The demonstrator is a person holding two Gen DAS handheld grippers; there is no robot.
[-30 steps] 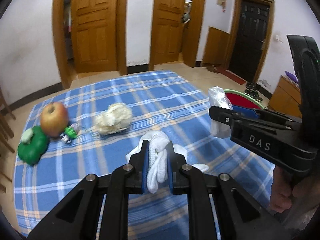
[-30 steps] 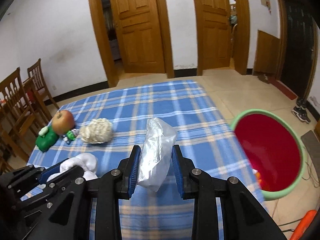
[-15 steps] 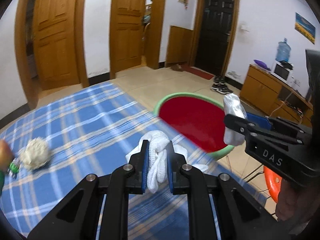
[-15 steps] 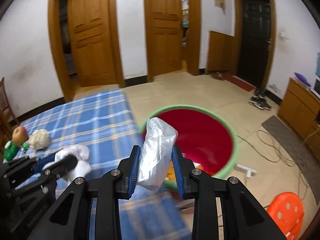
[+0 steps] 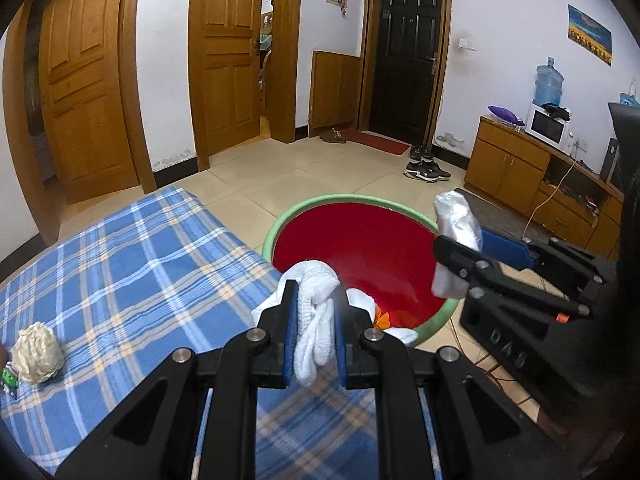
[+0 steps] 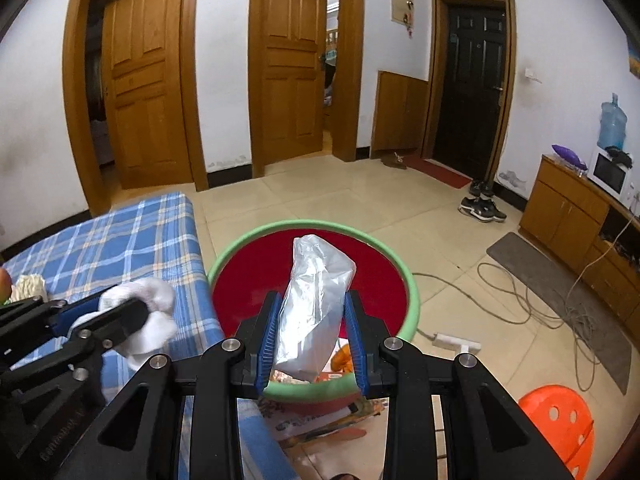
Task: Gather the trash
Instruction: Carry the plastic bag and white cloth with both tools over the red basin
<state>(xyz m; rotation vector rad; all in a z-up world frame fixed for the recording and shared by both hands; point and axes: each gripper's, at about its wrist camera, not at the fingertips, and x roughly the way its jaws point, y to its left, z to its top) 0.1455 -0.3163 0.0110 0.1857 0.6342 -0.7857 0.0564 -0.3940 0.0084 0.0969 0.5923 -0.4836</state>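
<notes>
Two pieces of trash are in transit to the bin. The crumpled white tissue wad point(image 5: 316, 320) is clenched between the blue pads of the left gripper point(image 5: 314, 334), its loose end hanging below the jaws; in the left wrist view it sits over the near rim of the round red bin with a green rim point(image 5: 344, 200), at the edge of the worktop covered in blue plaid cloth point(image 5: 120, 272). The crinkled clear plastic bag point(image 6: 316, 304) is grasped upright by the right gripper point(image 6: 314, 330), jaws pressing its lower half so that the top fans out above them. In the right wrist view the bag lies directly in line with the bin's red interior, the bin point(image 6: 412, 292) standing on the tiled floor point(image 6: 360, 200) just beside the worktop.

Both grippers point downward toward the bin mouth, a pose that suits a release into it. Judged from position, the right load is ready to drop; the left appears to need a little more travel past the rim. Orange and printed scraps already lie in the bin bottom. A cream-coloured crumpled paper ball point(image 5: 37, 352) remains on the worktop, well apart from the grippers, so the task seems unfinished. A light bag may cling to a pad when the jaws part.
</notes>
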